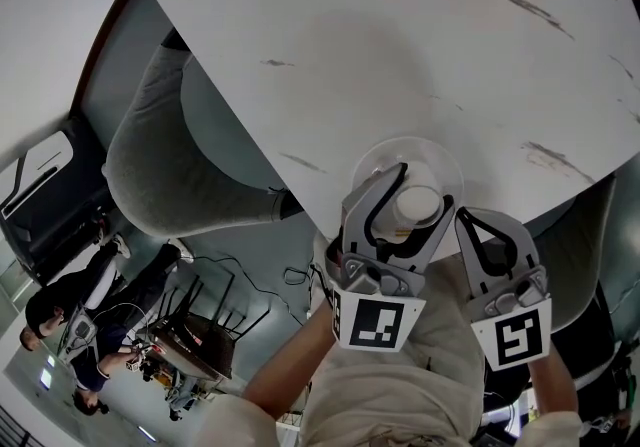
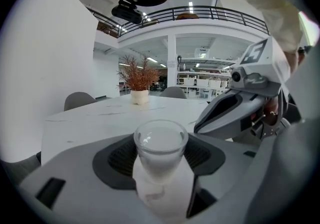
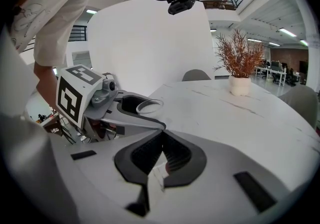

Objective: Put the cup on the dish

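In the head view a clear glass dish lies on the white marble table, close to its near edge. A small clear cup with a whitish inside is over the dish, and my left gripper is shut on it. Whether the cup touches the dish I cannot tell. In the left gripper view the cup stands upright between the dark pads. My right gripper hangs just right of the dish, shut and empty. The right gripper view shows its jaws met at the tip and the cup's rim beyond.
A dried plant in a white pot stands far across the table, also in the right gripper view as the pot. Grey chairs sit around the table. The table's near edge runs just under the dish, by the person's body.
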`<move>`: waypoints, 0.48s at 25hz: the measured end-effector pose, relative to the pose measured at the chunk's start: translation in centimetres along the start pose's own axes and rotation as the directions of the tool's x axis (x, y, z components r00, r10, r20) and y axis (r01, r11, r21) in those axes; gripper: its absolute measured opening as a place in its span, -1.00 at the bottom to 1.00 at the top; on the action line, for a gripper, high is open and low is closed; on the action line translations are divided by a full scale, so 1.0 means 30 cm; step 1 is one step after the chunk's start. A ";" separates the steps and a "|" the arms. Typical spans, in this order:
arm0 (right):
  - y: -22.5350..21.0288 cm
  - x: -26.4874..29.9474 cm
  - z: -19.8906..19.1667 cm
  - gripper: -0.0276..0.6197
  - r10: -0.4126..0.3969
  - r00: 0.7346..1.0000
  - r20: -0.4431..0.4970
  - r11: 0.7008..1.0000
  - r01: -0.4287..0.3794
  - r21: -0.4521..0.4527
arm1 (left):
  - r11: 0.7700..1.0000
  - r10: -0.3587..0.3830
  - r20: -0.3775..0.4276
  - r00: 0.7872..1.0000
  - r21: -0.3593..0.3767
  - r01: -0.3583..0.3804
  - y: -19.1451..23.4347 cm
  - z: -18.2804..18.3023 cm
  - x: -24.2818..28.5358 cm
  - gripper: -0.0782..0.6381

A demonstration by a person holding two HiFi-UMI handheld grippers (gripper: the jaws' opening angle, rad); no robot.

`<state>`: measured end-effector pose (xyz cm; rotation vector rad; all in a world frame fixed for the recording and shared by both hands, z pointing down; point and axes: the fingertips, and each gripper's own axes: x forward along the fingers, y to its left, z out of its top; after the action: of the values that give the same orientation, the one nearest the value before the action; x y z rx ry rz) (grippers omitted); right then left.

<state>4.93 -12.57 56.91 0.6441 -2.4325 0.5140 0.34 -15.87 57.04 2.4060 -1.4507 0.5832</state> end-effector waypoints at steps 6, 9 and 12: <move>0.006 -0.008 0.018 -0.90 -0.012 1.000 0.009 1.000 0.012 -0.014 | 1.000 0.013 -0.011 1.000 -0.019 -0.013 0.010 -0.011 -0.039 -0.03; 0.009 -0.021 0.032 -0.90 -0.023 1.000 0.017 1.000 0.023 -0.017 | 0.999 0.007 -0.024 1.000 -0.042 -0.008 0.011 -0.018 -0.062 -0.03; 0.018 -0.035 0.061 -0.90 -0.035 0.999 0.039 0.999 0.035 -0.007 | 0.999 0.012 -0.029 0.999 -0.050 -0.014 0.013 -0.008 -0.104 -0.03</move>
<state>4.63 -12.67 54.74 0.6983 -2.4540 0.4816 -1.35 -13.52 55.79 2.3417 -1.4524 0.5751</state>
